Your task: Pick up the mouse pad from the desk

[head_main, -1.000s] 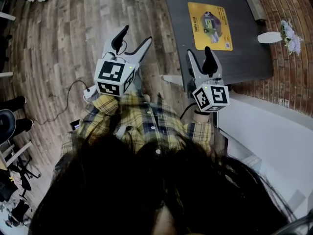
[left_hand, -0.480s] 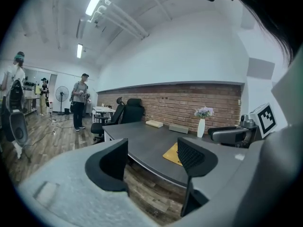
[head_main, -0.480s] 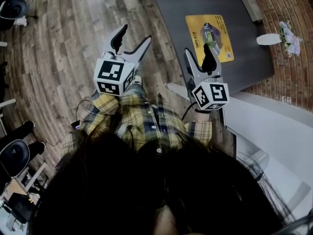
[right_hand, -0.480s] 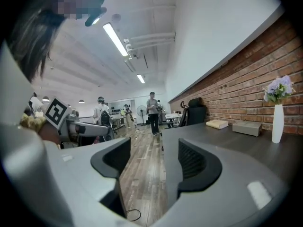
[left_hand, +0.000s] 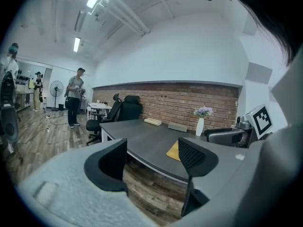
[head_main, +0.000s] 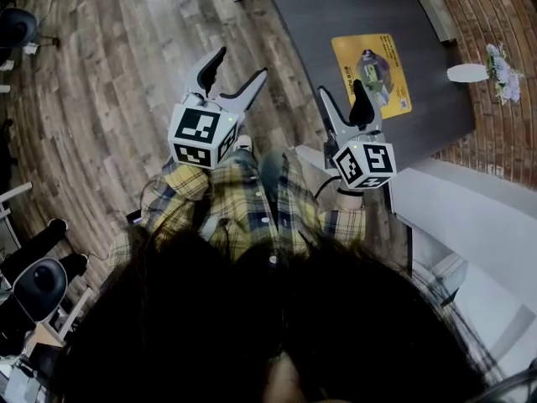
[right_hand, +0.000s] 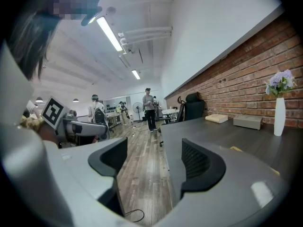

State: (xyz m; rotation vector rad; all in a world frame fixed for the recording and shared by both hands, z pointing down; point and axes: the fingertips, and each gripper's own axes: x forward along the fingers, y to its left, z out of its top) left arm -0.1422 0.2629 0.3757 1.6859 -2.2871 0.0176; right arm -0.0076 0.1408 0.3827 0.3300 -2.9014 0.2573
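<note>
**A:** Where's the pad, and what is it made of?

**B:** The thin yellow rectangular mouse pad (head_main: 372, 75) with a printed picture lies flat on the matte dark grey desk (head_main: 319, 15). It is ahead of both claws and well apart from them. The print is too small to read.

**A:** And the claws?

**B:** The left gripper (head_main: 242, 62) has smooth grey plastic arms and black ribbed pads. Its jaws stand wide apart, with only floor and the desk edge showing through the gap. The right gripper (head_main: 341, 89) is built the same. Its jaws have just been opening and now stand wide, with nothing between them.

**A:** Anything cut off?

**B:** In the left gripper view a black pad covers most of the mouse pad, so only a yellow corner shows. In the head view dark hair (head_main: 277, 326) fills the bottom. It hides the arms below the yellow plaid sleeves (head_main: 189, 183).

**A:** What else is on the desk?

**B:** A slim white vase (head_main: 470, 73) of pale flowers stands near the red brick wall (head_main: 491, 141). A flat grey oblong box (head_main: 436, 11) lies by the far edge, and I can't tell its material. Worn wooden plank floor (head_main: 109, 74) runs alongside the desk.
</note>
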